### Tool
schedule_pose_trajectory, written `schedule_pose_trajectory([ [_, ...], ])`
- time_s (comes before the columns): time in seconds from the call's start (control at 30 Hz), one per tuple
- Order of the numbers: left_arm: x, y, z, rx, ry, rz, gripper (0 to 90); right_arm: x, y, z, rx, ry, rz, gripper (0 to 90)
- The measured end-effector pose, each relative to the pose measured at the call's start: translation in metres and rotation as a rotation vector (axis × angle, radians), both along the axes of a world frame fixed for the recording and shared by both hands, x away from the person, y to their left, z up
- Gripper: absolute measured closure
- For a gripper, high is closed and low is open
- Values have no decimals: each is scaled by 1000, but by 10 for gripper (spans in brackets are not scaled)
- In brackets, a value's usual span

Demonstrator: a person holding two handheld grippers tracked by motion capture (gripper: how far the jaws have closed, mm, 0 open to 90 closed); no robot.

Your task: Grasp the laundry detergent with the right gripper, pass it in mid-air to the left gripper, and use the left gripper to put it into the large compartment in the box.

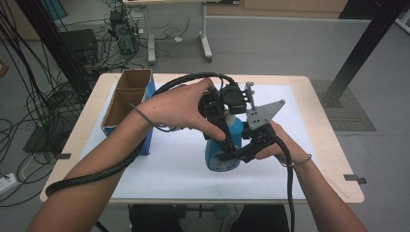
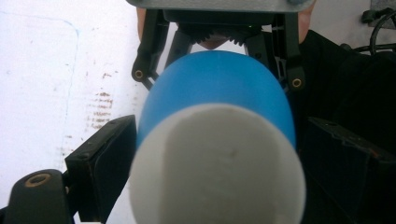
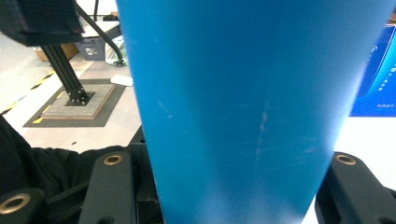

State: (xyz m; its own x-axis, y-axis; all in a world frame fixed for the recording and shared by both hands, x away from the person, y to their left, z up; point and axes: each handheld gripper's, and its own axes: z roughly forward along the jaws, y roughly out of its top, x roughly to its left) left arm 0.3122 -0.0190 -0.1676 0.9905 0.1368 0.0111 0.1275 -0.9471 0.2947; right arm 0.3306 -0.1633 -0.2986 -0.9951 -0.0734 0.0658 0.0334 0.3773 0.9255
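Observation:
A blue bottle [image 1: 220, 154] with a white top [image 2: 217, 163] is held up over the white mat. My right gripper [image 1: 241, 152] is shut on its blue body [image 3: 247, 107], one black jaw on each side, low in the right gripper view. My left gripper [image 1: 227, 113] comes onto the bottle from above. In the left gripper view its two jaws flank the white top, close beside it, and stand open wider than it. Farther along the bottle in that view are the linkages of the right gripper [image 2: 217, 42]. A hand wraps each gripper.
An open cardboard box [image 1: 128, 104] with a blue side stands at the table's left. A white mat [image 1: 169, 164] covers most of the wooden tabletop [image 1: 329, 145]. Cables trail from both grippers. Beyond the table are floor cables, table legs and a black frame post [image 1: 358, 53].

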Motion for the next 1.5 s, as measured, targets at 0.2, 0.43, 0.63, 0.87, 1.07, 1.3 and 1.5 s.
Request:
schedule_pose_trajectory([
  [0.2,1,0,0,4,-5,5,165,0,0,0,0,0,0,442],
  [0.43,1,-1,0,9,-7,4,197,-1,1,0,-2,-3,2,442],
  [0.63,0,-1,2,7,-3,4,224,-1,1,1,-4,-4,4,442],
  [0.87,0,-1,3,12,10,-4,265,-2,1,1,-6,-5,8,442],
  [1.07,0,-1,4,9,17,3,302,-2,1,1,-8,-5,8,442],
  [1.3,1,-1,5,10,12,7,333,-2,1,1,-7,-8,7,442],
  [1.5,2,-1,4,13,14,9,370,-2,1,0,-9,-10,9,442],
])
